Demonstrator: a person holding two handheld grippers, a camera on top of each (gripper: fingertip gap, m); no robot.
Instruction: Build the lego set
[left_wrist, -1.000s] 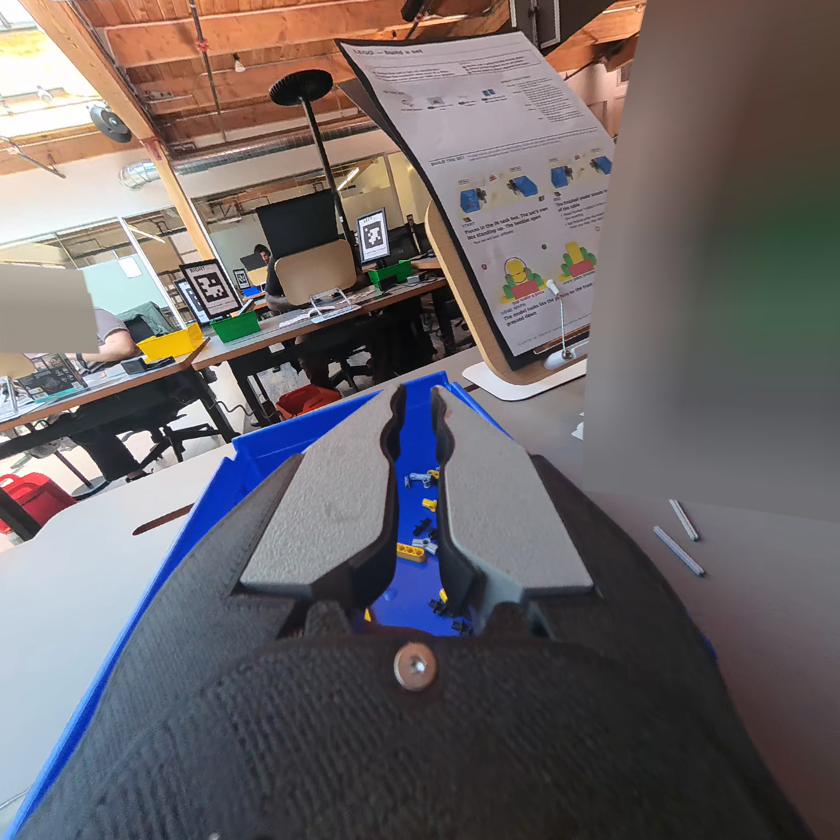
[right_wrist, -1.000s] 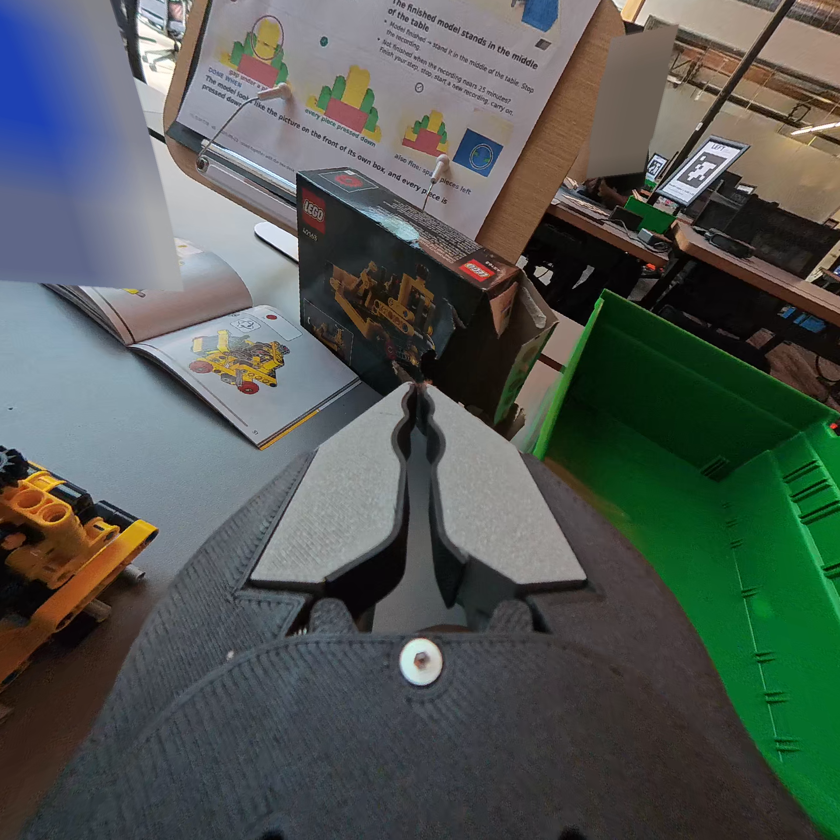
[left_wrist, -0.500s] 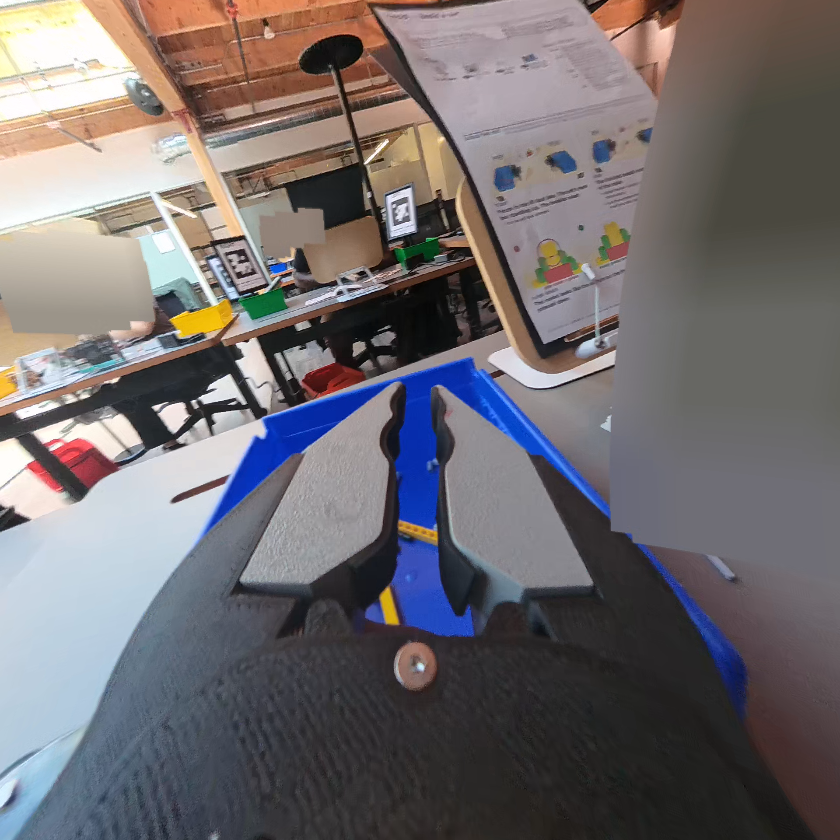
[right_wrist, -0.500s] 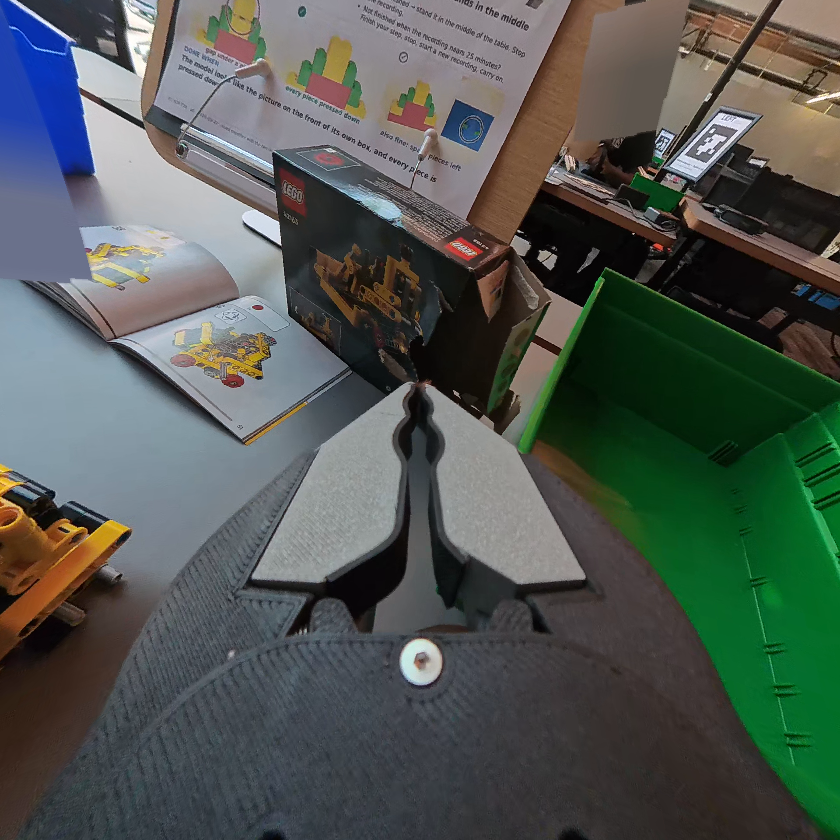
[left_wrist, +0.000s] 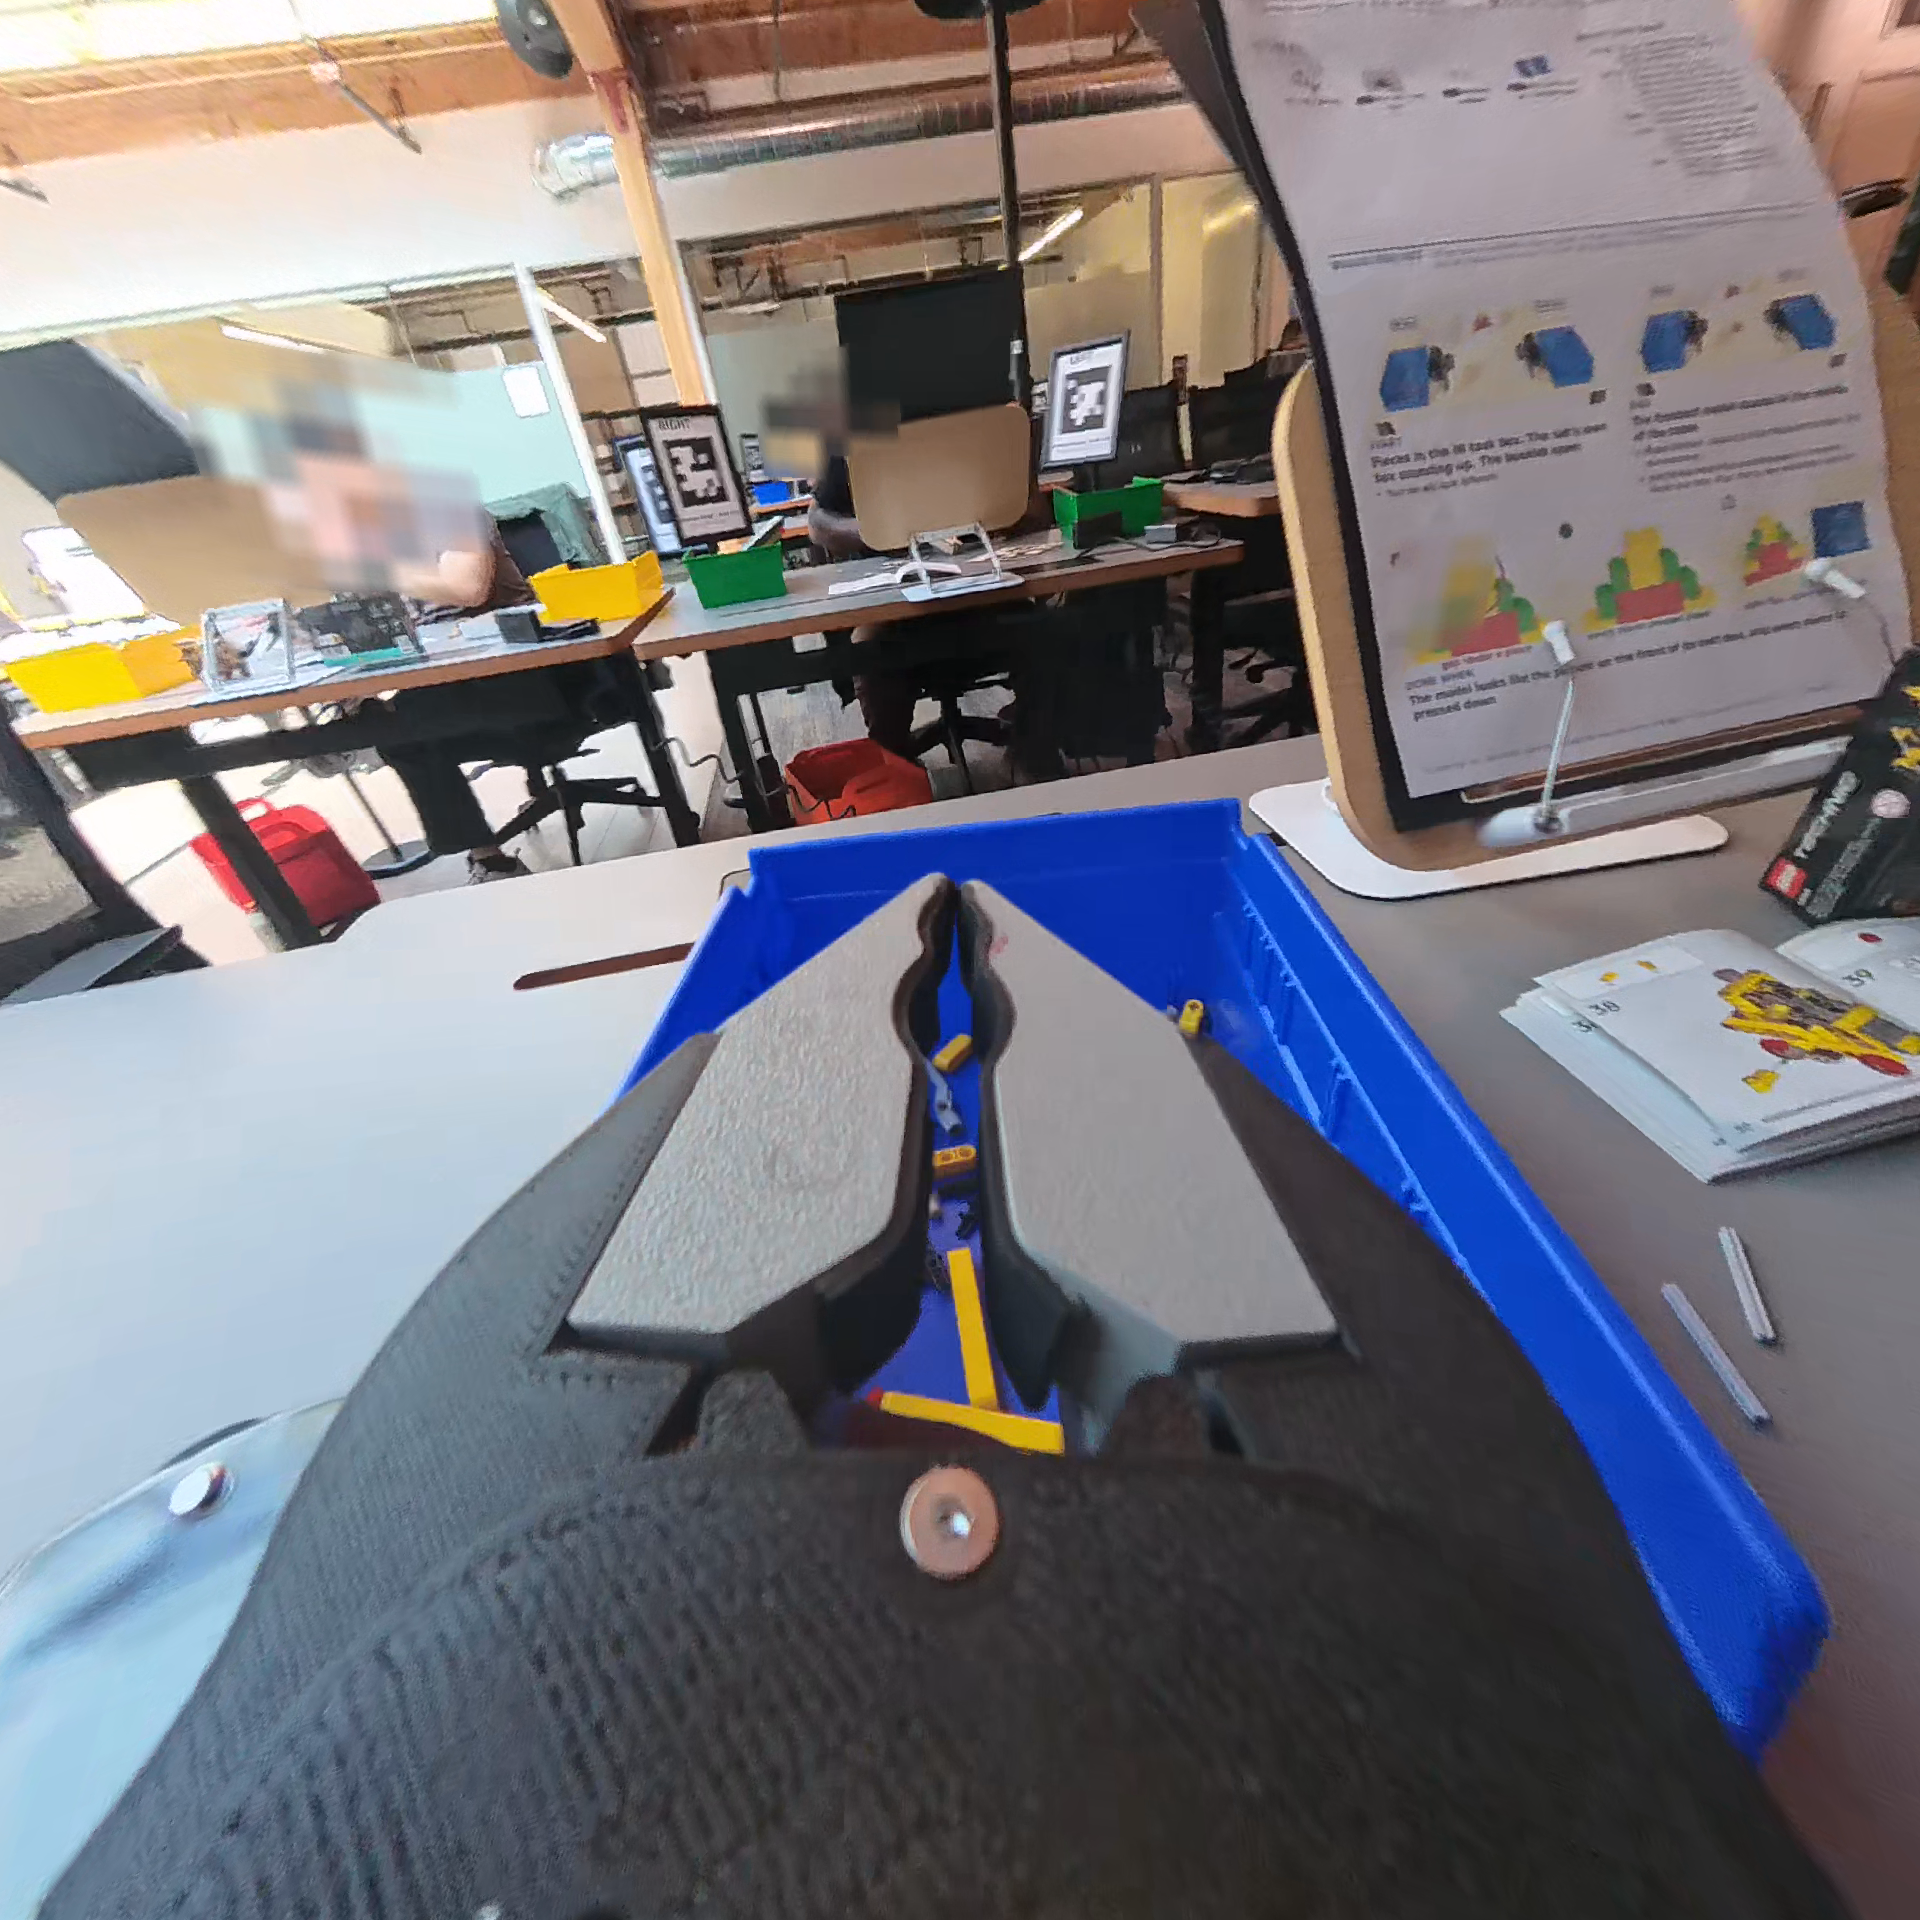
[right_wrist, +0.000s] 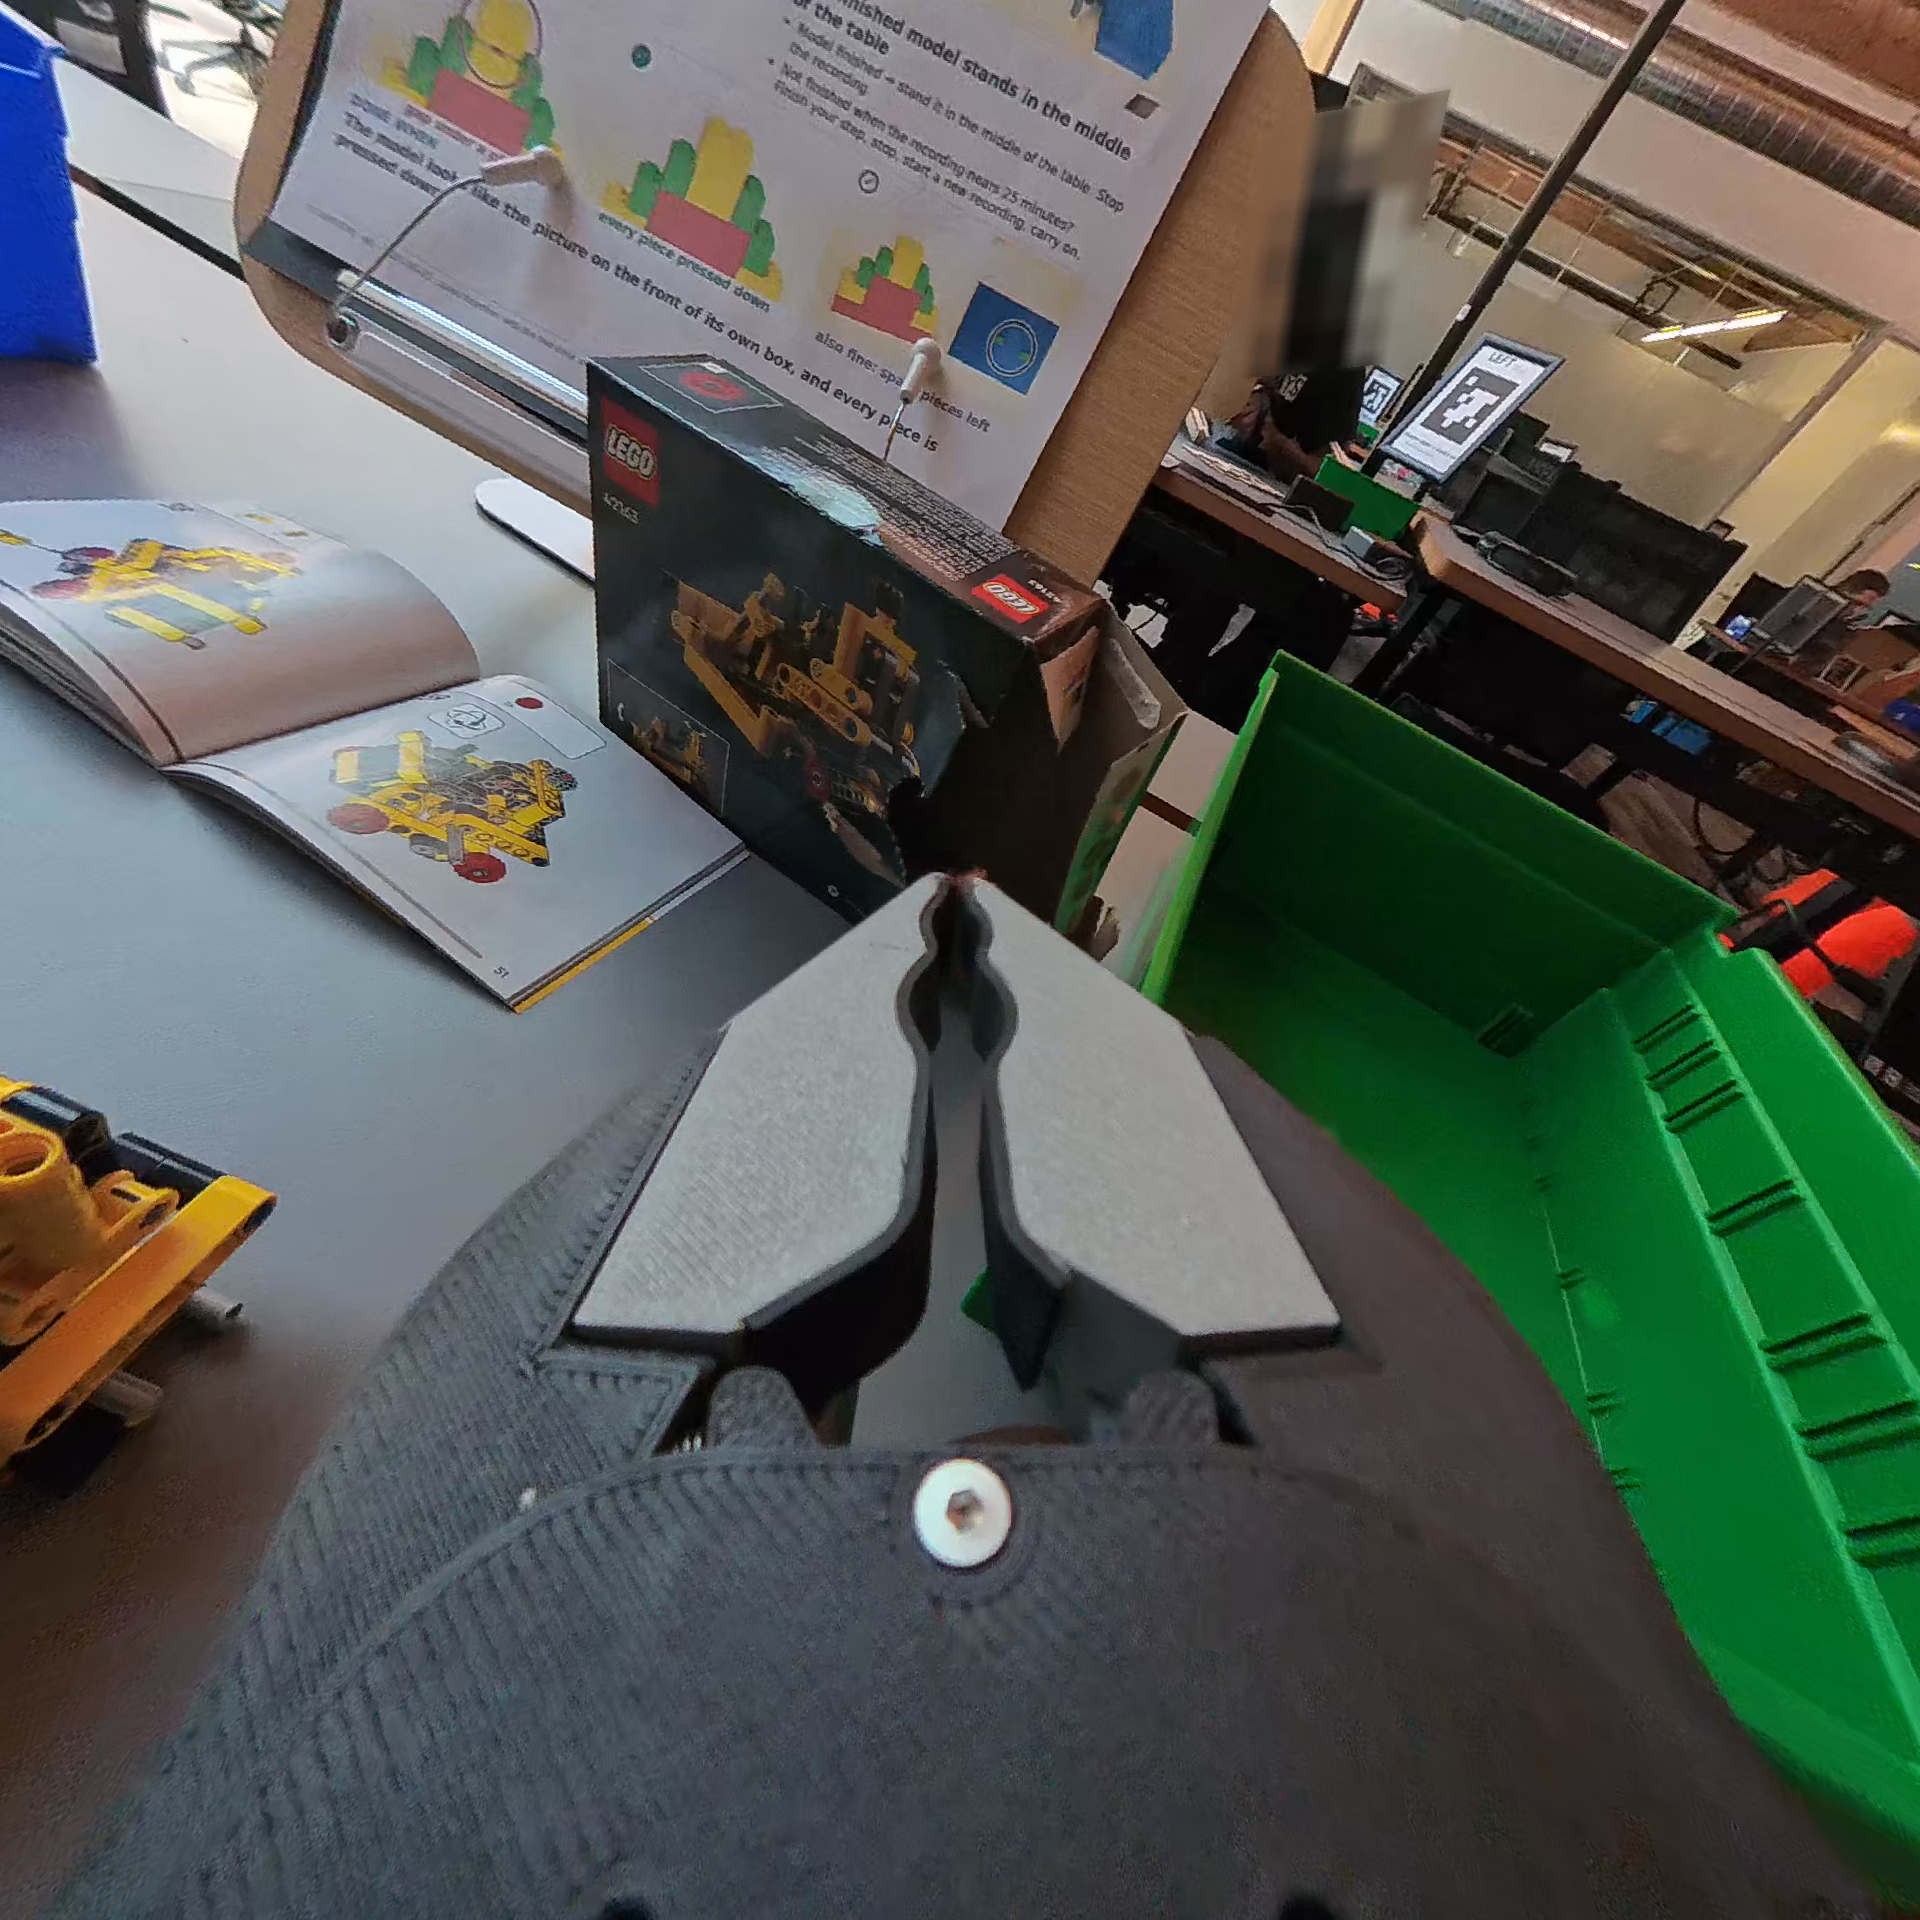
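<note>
My left gripper (left_wrist: 954, 896) hovers over a blue bin (left_wrist: 1351, 1039), its jaws closed together with nothing seen between them. The bin holds small loose pieces (left_wrist: 951, 1055) and yellow beams (left_wrist: 971, 1330), partly hidden by the fingers. My right gripper (right_wrist: 958, 885) is shut above the table, between a green bin (right_wrist: 1558, 1039) and a partly built yellow and black model (right_wrist: 94, 1247) at the left edge. An open instruction booklet (right_wrist: 416, 769) lies on the table; it also shows in the left wrist view (left_wrist: 1745, 1039).
The dark set box (right_wrist: 810, 665) stands just beyond the right gripper's tips. A poster board on a stand (left_wrist: 1558, 416) rises at the table's back. Two thin grey rods (left_wrist: 1714, 1351) lie right of the blue bin. Other desks and seated people are behind. Across from one pair of fingers to the other is roughly 55 cm.
The left gripper's jaws have closed from a narrow gap, and its view has swung right and back over the blue bin. The right gripper stayed shut and shifted slightly.
</note>
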